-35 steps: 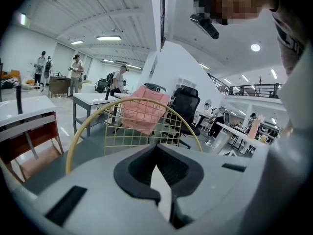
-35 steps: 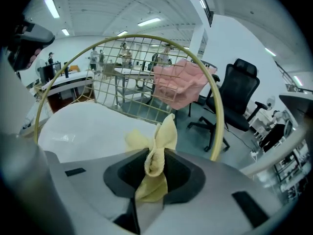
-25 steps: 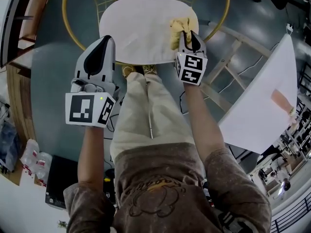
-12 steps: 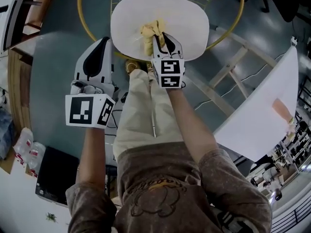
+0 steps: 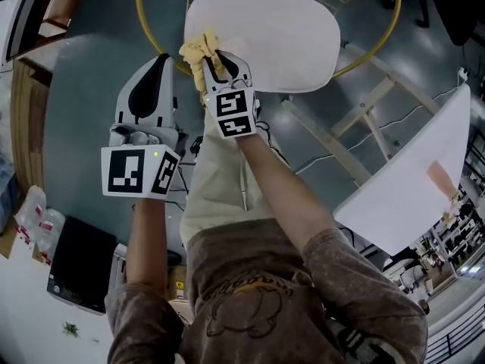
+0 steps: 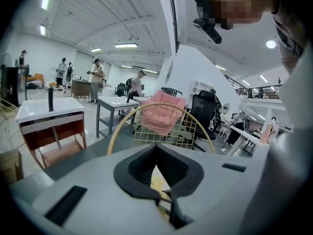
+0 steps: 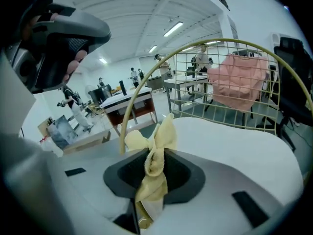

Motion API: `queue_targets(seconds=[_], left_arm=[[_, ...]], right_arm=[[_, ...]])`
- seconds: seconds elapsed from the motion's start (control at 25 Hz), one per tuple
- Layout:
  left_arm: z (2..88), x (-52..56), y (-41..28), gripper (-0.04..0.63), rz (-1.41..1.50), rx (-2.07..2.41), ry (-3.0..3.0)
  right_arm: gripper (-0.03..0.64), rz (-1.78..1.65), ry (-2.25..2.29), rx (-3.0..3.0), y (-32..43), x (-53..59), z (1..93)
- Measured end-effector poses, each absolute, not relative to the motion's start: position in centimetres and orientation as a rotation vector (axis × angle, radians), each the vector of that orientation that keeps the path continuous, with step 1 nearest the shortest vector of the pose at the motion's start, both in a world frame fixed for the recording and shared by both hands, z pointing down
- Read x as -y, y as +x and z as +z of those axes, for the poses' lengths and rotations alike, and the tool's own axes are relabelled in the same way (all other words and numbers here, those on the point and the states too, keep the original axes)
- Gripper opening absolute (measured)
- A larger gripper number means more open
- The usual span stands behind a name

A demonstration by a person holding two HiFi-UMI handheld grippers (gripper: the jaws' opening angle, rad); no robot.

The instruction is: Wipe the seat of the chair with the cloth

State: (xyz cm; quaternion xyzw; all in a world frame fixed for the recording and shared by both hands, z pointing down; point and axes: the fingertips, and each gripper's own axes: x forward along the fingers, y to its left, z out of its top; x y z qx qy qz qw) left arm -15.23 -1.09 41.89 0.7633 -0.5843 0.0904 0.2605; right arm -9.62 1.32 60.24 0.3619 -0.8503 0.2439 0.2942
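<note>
Low in the frame, a person's arms [image 5: 284, 192] reach forward over pale trousers [image 5: 216, 180], a gripper in each hand. The left gripper [image 5: 158, 63], jaws pressed together on nothing, hangs off the chair at centre left, apparently held clear because wiping needs only one tool. Just right of it, the right gripper [image 5: 216, 58] pinches a bunched yellow cloth [image 5: 197, 49], whose loose end fans beyond the jaws so that fabric rather than plastic meets the surface. The cloth sits at the left rim of the white seat [image 5: 280, 29], upper centre, suggesting a stroke carried to the edge. Beyond, the chair's gold wire frame [image 5: 375, 48] rings the seat.
</note>
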Motion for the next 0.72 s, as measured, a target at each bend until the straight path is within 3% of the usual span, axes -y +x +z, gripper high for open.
queue_targets(seconds=[0.4,0.72], left_arm=[[42.6,1.1,-15.3,0.009,0.247,1.574,2.060],[42.8,1.1,-13.8,0.009,0.244,1.541,2.081]], right_arm=[[0.099,0.651,0.944,2.153,-8.7,-1.5,63.4],[0.095,0.627,1.045,2.069,-2.7,0.0,64.6]])
